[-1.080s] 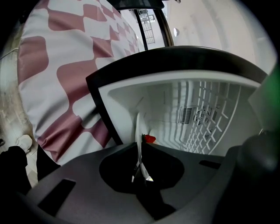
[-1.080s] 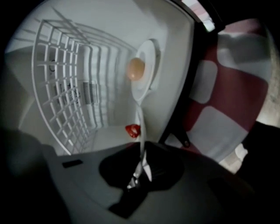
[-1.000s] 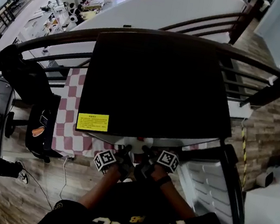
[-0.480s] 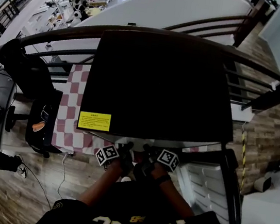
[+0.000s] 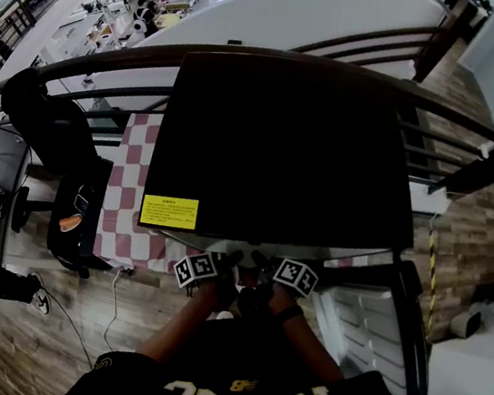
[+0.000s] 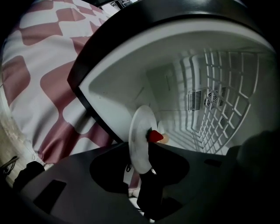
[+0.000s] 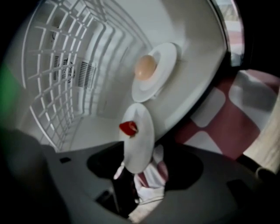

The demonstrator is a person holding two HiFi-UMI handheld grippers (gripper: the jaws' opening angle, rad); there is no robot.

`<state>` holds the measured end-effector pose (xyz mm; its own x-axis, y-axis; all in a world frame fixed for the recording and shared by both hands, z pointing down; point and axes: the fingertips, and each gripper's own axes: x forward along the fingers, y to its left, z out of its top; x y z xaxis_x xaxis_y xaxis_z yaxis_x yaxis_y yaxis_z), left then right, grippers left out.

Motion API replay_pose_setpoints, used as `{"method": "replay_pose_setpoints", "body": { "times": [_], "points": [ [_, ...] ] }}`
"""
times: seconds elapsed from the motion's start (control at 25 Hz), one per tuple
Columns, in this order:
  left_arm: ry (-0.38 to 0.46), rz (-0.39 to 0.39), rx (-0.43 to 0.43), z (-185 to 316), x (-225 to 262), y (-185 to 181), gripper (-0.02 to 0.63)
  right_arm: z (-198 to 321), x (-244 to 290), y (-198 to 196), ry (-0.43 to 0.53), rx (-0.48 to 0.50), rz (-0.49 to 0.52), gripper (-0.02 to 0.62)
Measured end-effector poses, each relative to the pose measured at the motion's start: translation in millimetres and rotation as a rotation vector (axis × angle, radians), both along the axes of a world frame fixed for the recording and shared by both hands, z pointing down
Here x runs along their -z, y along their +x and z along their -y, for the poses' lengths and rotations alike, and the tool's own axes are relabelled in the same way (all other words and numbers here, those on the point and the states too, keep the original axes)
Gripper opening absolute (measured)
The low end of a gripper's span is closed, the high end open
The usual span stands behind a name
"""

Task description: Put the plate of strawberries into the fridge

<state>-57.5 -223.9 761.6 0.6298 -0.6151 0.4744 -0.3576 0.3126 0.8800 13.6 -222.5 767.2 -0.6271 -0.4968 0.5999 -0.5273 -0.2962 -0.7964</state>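
White plate (image 6: pixel 141 140) bearing red strawberry (image 6: pixel 155 136), at open fridge (image 6: pixel 175 87).

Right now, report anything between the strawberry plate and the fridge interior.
Nothing blocks the opening: the plate is at the open fridge. Inside, a second plate with a pale round item lies just beyond it; the wire shelf stands aside.

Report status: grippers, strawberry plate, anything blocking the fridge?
Left gripper, right gripper: both shut on the plate. Plate, one strawberry visible, at the open fridge mouth, not set down. Second plate with a round item already inside, ahead.
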Motion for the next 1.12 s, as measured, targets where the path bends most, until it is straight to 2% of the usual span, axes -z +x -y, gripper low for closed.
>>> {"method": "replay_pose_setpoints", "body": {
  "times": [0.24,0.36,0.48,0.68,0.92,1.12],
  "points": [
    [-0.023,-0.013,-0.02,-1,0,2,0.222,-2,1,1,-0.004,-0.018,0.011,0.285],
    [-0.024,-0.009,-0.021,-5,-1,1,0.224,-3,2,2,0.005,-0.014,0.007,0.285],
    [-0.016,-0.002,-0.022,-10,0,-3,0.225,-6,1,6,0.03,0.016,-0.036,0.284],
    [0.016,0.057,-0.067,-22,2,-7,0.225,-18,-3,18,0.057,0.043,-0.097,0.284],
    [0.083,0.135,-0.182,-41,-2,-1,0.224,-33,4,2,0.077,0.043,0.049,0.284],
    [0.117,0.058,-0.221,-54,3,13,0.222,-39,5,3,0.093,0.06,0.059,0.279]
  ]
}}
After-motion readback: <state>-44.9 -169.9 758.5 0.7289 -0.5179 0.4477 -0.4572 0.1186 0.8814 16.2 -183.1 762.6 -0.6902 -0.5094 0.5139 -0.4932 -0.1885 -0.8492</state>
